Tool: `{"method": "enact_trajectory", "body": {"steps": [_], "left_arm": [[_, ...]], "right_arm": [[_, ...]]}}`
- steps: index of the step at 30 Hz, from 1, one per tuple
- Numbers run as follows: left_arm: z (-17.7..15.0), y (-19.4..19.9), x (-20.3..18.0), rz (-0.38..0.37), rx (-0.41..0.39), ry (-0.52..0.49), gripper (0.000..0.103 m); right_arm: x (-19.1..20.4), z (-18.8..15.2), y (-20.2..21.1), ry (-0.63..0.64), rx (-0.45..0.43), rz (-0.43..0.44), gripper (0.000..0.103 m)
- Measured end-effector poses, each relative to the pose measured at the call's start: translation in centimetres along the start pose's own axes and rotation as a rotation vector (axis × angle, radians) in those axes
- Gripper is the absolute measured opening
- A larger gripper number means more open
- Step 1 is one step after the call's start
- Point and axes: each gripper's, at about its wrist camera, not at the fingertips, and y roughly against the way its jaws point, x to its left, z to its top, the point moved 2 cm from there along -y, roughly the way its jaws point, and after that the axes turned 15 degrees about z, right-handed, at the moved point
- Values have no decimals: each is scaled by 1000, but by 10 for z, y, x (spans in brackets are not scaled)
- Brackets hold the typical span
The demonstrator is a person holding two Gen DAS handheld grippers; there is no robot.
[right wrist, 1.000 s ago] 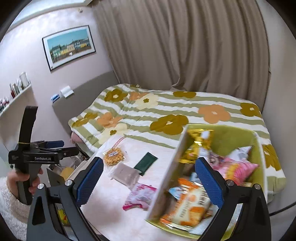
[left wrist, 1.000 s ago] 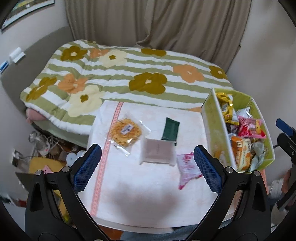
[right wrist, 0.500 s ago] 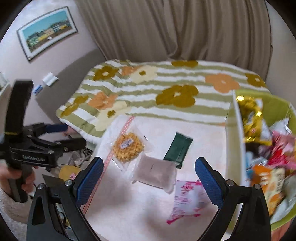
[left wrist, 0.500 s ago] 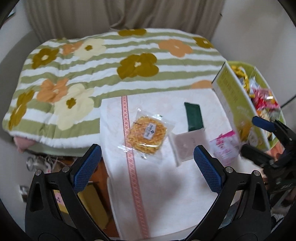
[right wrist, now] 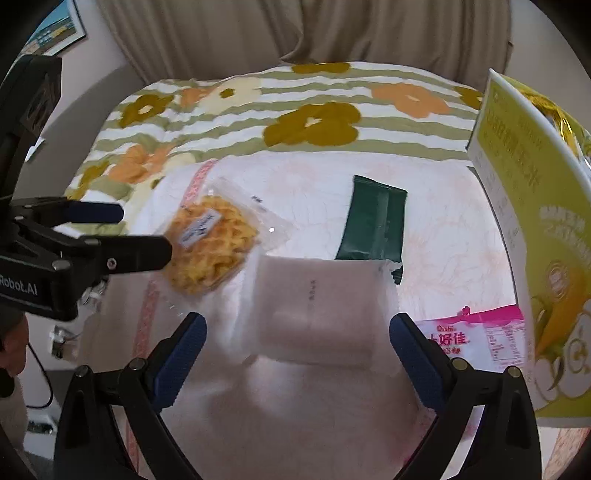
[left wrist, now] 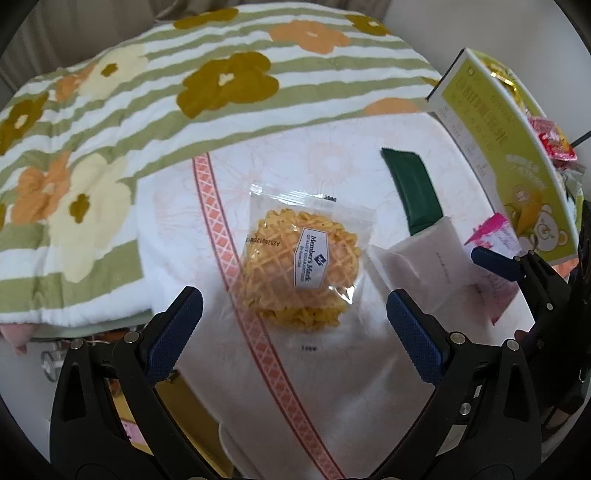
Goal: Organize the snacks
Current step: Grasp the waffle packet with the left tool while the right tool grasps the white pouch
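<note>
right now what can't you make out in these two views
- Green box contents: both views show mostly its outer wall; only a gold wrapper and a red packet peek over the rim.
- Pink packet: partly behind the right tongs in the left wrist view; cut by the box in the right.
- White pouch: blurred, print unreadable.
- Dark green packet: lower end under the pouch.

It is a bedroom at home: a bed with flowered quilt [right wrist: 314, 110], beige curtains [right wrist: 295, 29], a framed picture [right wrist: 55, 37] on the wall.
</note>
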Motion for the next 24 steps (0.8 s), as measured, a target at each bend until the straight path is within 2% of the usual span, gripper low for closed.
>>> {"method": "enact_trajectory", "body": {"steps": [3,7,10,16,21,24], "left_arm": [[4,-18,-5,-6,17,-18,99],[6,-35,-10,-14,41,-35,99],[7,-44,-12,-13,52,-52,99],[9,-52,-14,2,39,-78,99],[8,-52,-18,32,15,-111,99],[7,-51,-18,49,8,-113,93]], "right_arm": [[-6,1,-9,-18,-4,-28,99],[4,3,-18,58,1,-94,99],[4,2,-22,57,-3,-128,99],[2,7,-22,63,-30,-157,99],[-2,8,-28,48,-17,-129,99],[0,7,-28,58,-27,-137,99]]}}
